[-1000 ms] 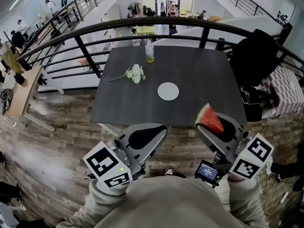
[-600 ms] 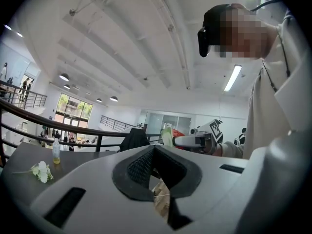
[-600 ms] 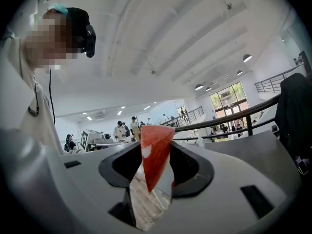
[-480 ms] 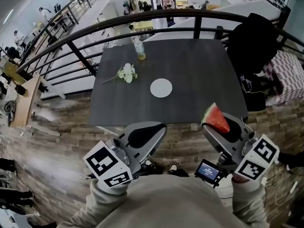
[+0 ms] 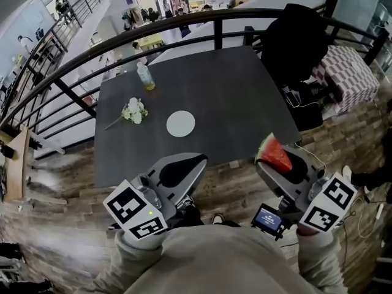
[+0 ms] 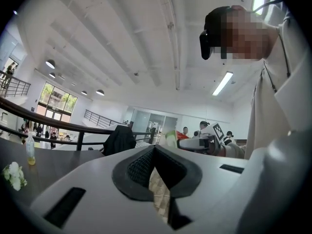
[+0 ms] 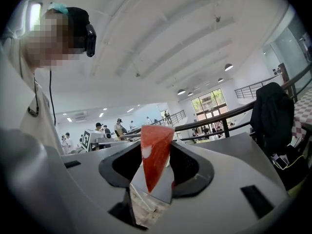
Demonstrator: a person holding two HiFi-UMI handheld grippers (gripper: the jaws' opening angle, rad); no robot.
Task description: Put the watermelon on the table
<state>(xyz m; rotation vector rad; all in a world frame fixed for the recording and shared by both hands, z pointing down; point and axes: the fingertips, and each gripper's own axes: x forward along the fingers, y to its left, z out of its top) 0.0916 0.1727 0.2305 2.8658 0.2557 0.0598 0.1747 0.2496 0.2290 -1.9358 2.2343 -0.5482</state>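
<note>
watermelon (image 5: 273,154): red wedge, green rind outward, tip toward claw base; clamped between right claw (image 5: 277,163) jaws, in air at dark tabletop (image 5: 233,97) near edge.

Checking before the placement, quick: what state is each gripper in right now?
Left gripper: closed, nothing between its jaws.
Right gripper: closed on the watermelon slice.

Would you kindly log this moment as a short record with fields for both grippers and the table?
right gripper: fingers shut on watermelon slice, held in air
left gripper: fingers together, empty
table: dark, beside railing
on table: white plate, flowers, bottle
task status: slice not yet on table
</note>
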